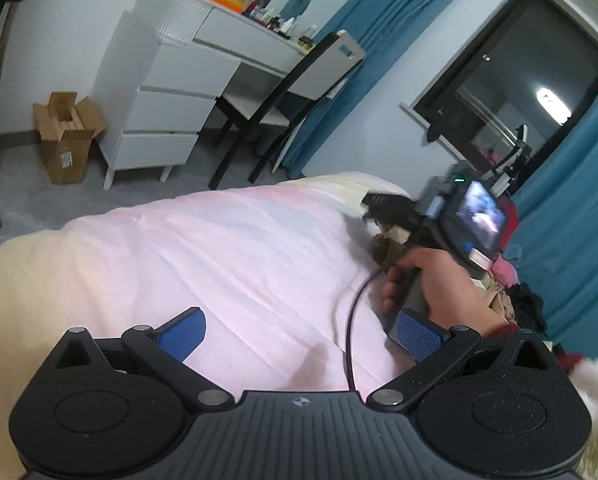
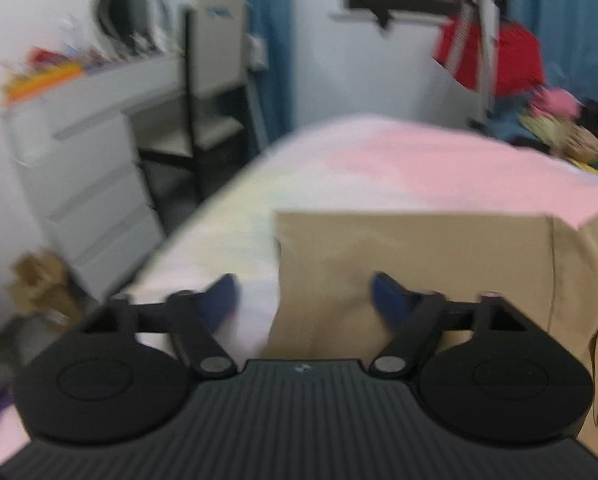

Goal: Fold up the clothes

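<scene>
— Nearest the left wrist camera sits the black body of the left gripper; what do its jaws show?

— Spread wide, blue pads far apart, nothing between them but the pale pink bedcover below; one blue pad hangs over the cover on the left; the other overlaps the person's hand at the right edge of the bed.

— That hand belongs to which tool?

— It is the right hand, wrapped round the handle of the other device, whose small lit screen faces the camera; a black cable curves from it across the cover.

— And the right gripper itself?

— Seen from its own wrist camera, the right gripper has its jaws partly apart; the view is smeared; a tan garment lies folded flat on the bed, and its left edge runs up between the two fingers; the right-hand finger stands over the cloth, the left-hand one over the bare cover; the pads do not press on it.

— Where are the other clothes?

— Heaped at the far right side of the bed: a pile of clothes in pink, black, yellow and green, with something red above it.

— Beyond the bed?

— White drawers and a desk with bottles on top; a dark-framed chair; an open cardboard box on the floor; blue curtains on both sides of a dark window.
</scene>
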`<control>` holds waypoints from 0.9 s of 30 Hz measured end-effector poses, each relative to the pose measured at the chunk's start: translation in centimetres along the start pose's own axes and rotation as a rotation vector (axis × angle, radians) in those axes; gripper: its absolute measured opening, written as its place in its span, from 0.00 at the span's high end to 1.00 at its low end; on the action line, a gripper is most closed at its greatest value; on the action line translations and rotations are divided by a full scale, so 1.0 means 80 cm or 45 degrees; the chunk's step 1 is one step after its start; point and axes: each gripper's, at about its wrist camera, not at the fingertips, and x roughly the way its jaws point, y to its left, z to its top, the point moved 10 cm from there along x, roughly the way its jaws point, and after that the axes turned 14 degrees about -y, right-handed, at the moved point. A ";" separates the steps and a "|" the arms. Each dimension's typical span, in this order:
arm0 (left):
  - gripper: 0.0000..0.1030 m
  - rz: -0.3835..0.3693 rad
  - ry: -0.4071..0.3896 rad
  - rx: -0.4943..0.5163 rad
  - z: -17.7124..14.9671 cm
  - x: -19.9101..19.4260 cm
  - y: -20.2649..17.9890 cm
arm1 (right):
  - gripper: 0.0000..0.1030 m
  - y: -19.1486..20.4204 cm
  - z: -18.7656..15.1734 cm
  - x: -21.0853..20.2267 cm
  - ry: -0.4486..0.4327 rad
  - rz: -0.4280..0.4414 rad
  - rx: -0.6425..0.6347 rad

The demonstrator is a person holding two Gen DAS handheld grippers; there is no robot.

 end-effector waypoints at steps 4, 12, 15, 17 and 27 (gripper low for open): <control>0.01 -0.015 -0.013 0.049 -0.008 0.007 -0.016 | 0.62 -0.018 0.005 0.000 -0.021 -0.028 0.060; 0.01 -0.008 0.000 0.068 -0.015 0.015 -0.024 | 0.94 -0.102 0.080 -0.074 -0.152 0.035 0.255; 0.01 -0.034 -0.013 0.102 -0.016 0.008 -0.035 | 0.94 -0.151 0.118 -0.118 -0.242 0.042 0.322; 0.01 -0.046 -0.021 0.129 -0.016 0.007 -0.041 | 0.94 -0.193 0.134 -0.146 -0.293 0.017 0.371; 0.01 -0.130 0.024 0.288 -0.047 0.004 -0.082 | 0.94 -0.429 0.079 -0.240 -0.339 -0.402 0.572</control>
